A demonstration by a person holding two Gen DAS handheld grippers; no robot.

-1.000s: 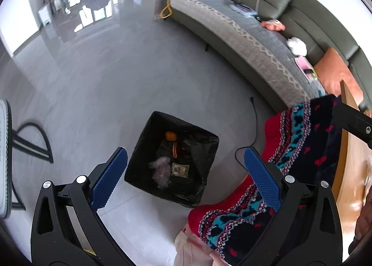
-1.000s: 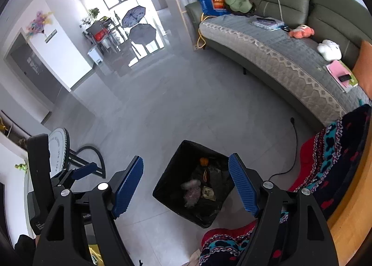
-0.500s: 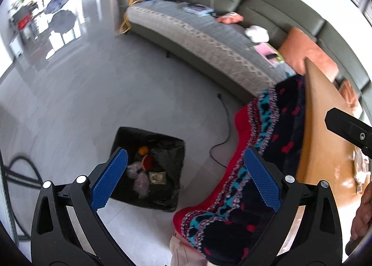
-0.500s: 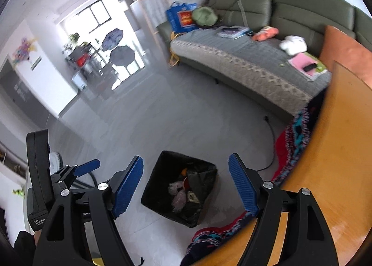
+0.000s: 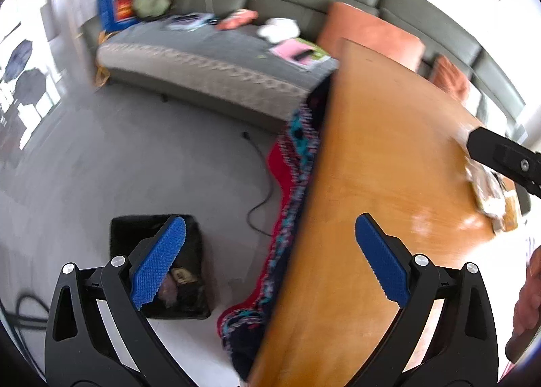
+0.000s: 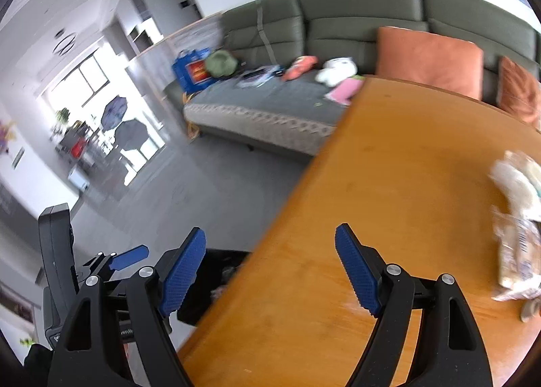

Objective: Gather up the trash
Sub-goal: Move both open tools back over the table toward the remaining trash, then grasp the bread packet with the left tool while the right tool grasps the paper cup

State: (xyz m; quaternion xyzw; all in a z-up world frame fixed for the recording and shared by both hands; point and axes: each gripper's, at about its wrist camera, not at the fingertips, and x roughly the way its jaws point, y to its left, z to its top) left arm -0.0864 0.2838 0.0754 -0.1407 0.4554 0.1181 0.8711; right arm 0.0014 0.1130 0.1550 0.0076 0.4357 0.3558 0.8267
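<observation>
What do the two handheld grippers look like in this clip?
Both match: the left gripper and right gripper have black plastic arms with triangular cut-outs, silver round bolts at the joints, and ribbed blue pads lining the fingers. No cables show. A bare hand shows at the edge.

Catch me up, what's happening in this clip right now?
A person is collecting trash with two handheld grippers. Both the left gripper and the right gripper are open and empty, hanging over the edge of the orange-brown wooden table. Crumpled pale wrappers lie on the table's right side, untouched. The black-lined trash bin stands on the grey floor beside the table and already has some items in it. Both views are motion-blurred.
</observation>
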